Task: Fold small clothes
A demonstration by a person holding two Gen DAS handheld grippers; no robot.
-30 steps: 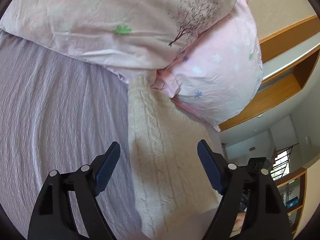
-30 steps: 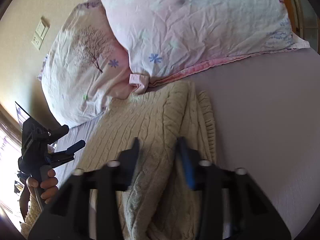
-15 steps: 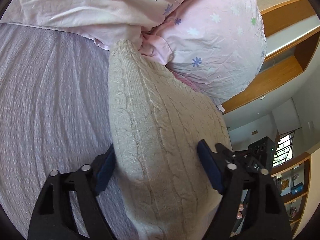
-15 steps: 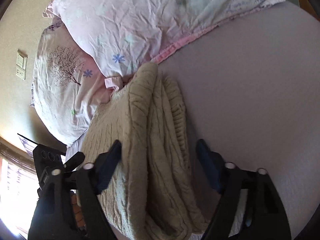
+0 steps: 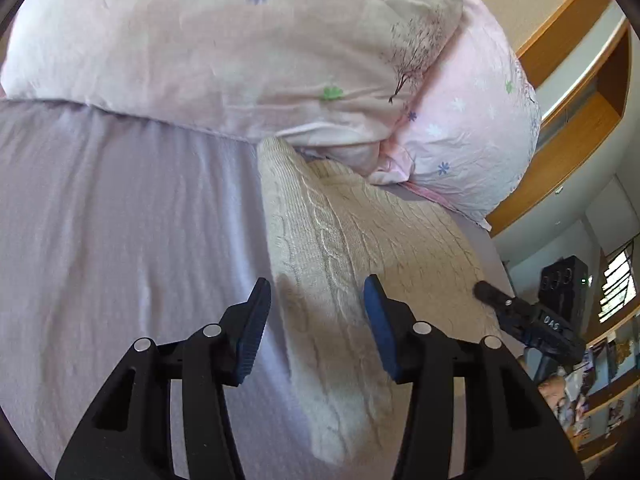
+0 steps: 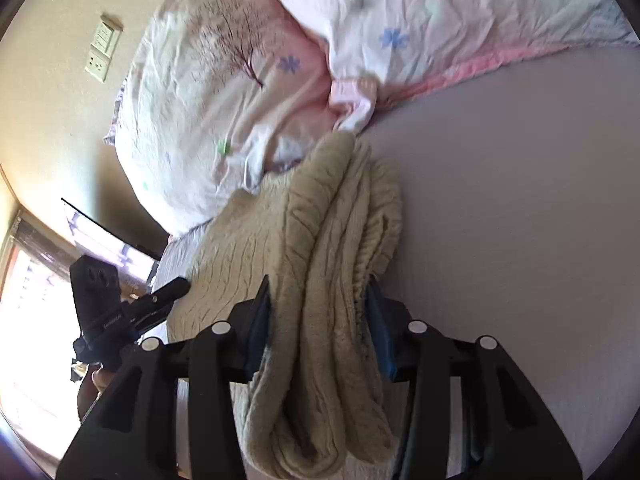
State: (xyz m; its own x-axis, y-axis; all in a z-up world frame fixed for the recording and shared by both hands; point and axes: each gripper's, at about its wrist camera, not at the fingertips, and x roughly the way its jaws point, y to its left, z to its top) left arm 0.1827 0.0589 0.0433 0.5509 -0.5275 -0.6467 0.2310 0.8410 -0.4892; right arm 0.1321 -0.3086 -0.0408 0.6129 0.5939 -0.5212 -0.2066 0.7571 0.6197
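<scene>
A folded cream cable-knit sweater (image 5: 360,252) lies on the lilac bed sheet, its far end against the pillows. My left gripper (image 5: 316,308) hovers over the sweater's left edge with jaws apart, holding nothing. In the right wrist view the sweater's stacked folded layers (image 6: 328,264) bulge between the jaws of my right gripper (image 6: 320,312), which press on them from both sides. The right gripper (image 5: 516,316) also shows at the sweater's right side in the left wrist view, and the left gripper (image 6: 140,308) shows in the right wrist view.
Two pink floral pillows (image 5: 240,40) (image 5: 472,132) lie at the head of the bed. The lilac sheet (image 5: 120,220) spreads to the left of the sweater and to its right (image 6: 520,200). A wooden shelf (image 5: 568,120) and a wall socket (image 6: 100,52) are behind.
Both grippers pulled back a little from the pillows. The left jaws narrowed but stay empty. The right jaws opened half a second ago, then closed onto the sweater's folded layers.
</scene>
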